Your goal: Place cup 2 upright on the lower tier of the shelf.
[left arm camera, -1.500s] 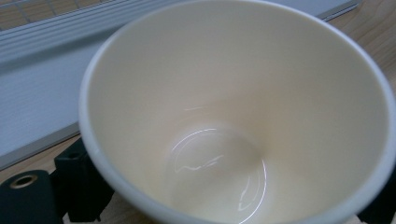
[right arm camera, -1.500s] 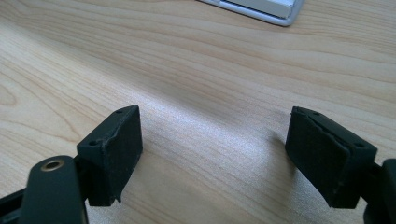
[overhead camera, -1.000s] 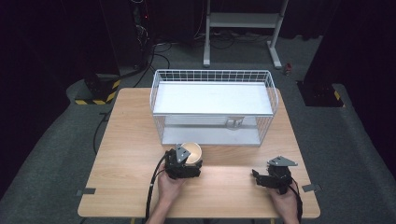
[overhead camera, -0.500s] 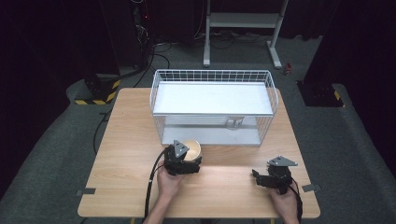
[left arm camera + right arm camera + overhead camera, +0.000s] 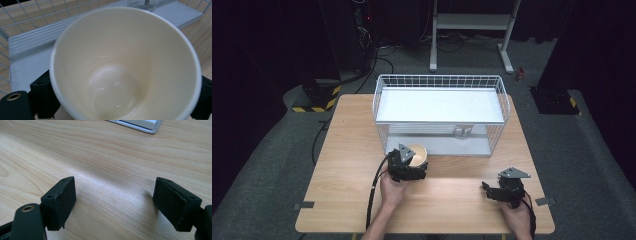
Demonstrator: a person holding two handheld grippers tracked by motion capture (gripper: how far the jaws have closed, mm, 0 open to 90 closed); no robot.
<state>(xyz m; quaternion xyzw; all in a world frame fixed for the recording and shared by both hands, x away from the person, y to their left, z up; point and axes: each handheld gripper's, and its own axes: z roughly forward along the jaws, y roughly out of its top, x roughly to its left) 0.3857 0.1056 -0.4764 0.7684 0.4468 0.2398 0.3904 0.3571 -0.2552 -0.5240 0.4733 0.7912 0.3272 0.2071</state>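
The left gripper (image 5: 412, 167) has its fingers clamped on a cream cup (image 5: 417, 154) just before the wire basket (image 5: 439, 80). Smooth walls (glossy inside) could slip, or the rim could catch the wire. The right gripper (image 5: 492, 192) rests spread, empty, on the surface (image 5: 347, 150).

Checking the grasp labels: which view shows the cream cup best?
Left gripper view: the cream cup sits between its black jaws, empty inside. The high view shows only its rim small, beside the wire basket.
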